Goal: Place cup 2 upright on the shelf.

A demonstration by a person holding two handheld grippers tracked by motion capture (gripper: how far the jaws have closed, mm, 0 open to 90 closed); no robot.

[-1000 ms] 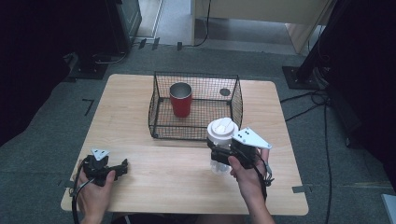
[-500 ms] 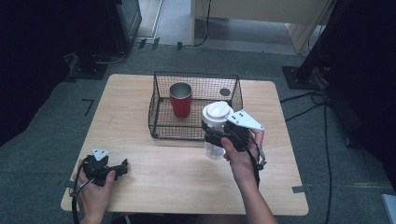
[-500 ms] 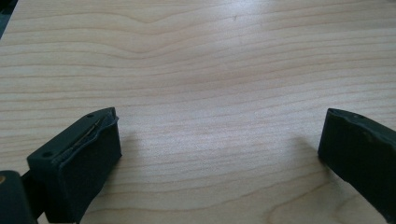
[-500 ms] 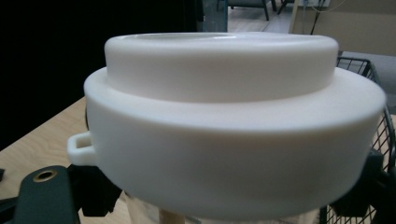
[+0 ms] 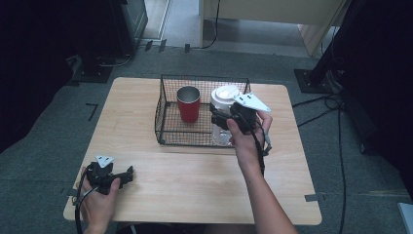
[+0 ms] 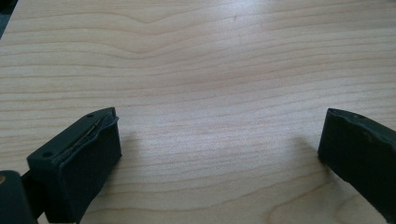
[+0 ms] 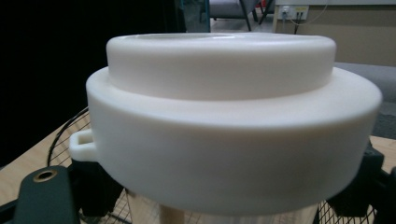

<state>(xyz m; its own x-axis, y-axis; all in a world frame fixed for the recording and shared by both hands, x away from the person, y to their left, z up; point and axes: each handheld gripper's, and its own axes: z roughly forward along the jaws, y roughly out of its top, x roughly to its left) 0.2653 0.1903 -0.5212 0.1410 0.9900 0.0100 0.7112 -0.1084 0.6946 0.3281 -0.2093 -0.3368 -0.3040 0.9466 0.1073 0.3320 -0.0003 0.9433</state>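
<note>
My right gripper has its fingers clamped on the white-lidded clear cup, held over the wire basket's right end, beside the red tumbler. My left gripper rests spread on the tabletop, well apart.

High view looks down and forward over the whole table, left gripper view sits low and close on the same wood, right gripper view looks level, very close at the white lid also seen from above.
</note>
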